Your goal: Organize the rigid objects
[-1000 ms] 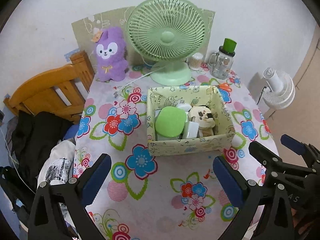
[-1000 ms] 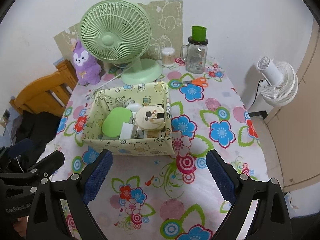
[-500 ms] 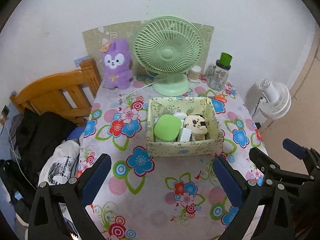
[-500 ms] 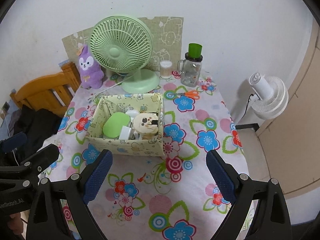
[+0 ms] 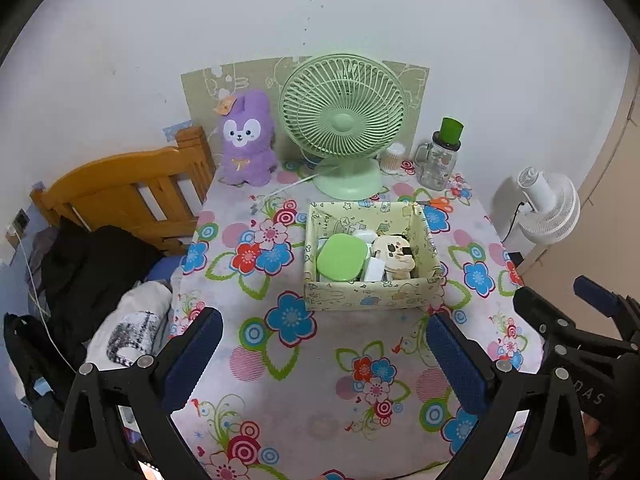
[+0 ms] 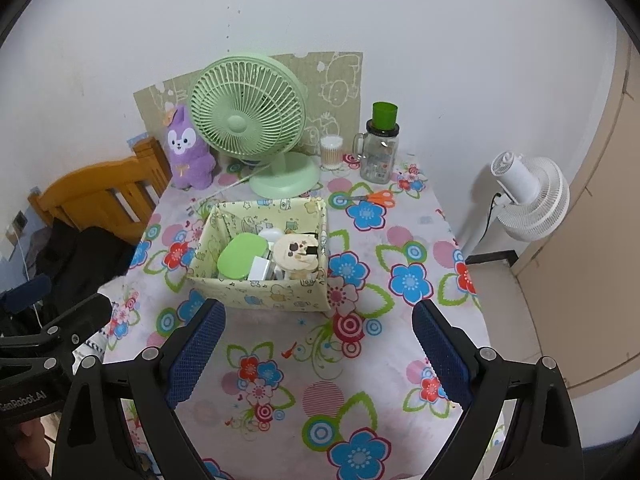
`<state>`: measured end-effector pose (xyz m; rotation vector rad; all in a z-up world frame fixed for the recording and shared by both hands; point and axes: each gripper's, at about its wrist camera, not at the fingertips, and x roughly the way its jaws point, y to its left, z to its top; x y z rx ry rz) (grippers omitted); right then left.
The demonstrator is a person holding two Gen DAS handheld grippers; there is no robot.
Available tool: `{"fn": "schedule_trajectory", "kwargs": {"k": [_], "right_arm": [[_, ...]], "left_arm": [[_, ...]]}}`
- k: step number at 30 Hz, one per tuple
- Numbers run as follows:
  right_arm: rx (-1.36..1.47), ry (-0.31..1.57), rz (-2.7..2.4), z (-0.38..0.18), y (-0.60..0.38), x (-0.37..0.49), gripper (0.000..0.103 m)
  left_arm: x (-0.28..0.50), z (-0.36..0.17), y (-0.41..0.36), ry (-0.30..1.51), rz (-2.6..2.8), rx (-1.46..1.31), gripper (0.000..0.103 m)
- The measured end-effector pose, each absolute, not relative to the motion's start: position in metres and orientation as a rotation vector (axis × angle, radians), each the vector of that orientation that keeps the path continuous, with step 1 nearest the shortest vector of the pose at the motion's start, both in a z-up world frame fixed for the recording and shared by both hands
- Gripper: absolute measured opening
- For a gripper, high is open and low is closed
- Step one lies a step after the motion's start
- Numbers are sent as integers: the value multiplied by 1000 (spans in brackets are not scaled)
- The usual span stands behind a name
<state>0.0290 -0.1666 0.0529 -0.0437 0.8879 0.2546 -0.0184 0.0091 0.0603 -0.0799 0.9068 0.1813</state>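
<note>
A patterned box (image 5: pixel 374 294) is seen standing on the flowered tablecloth (image 5: pixel 320 360), ahead of and between the fingers of the left gripper (image 5: pixel 320 360), well apart from them. In the right wrist view the box (image 6: pixel 260 292) lies ahead of the right gripper (image 6: pixel 318 354), nearer its left finger. Inside the box a green oval case (image 5: pixel 341 257) is observed on the left, a cream round item with dark patches (image 5: pixel 394 254) on the right, and small white items (image 5: pixel 374 270) between them; these cannot be identified. A glass jar (image 6: pixel 377 160) capped with a green cup (image 6: pixel 385 114) and a small clear pot of swabs (image 6: pixel 331 152) are noted beyond the box, beside a green fan (image 6: pixel 248 120). Both grippers are held with fingers wide apart, nothing between them.
</note>
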Motion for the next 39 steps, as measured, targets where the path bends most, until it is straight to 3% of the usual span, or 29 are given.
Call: {"fn": "schedule_trajectory", "kwargs": {"k": [39], "right_arm": [[-26, 873, 250, 59, -172, 29, 96]], "left_arm": [[-14, 66, -3, 884, 143, -60, 103]]}}
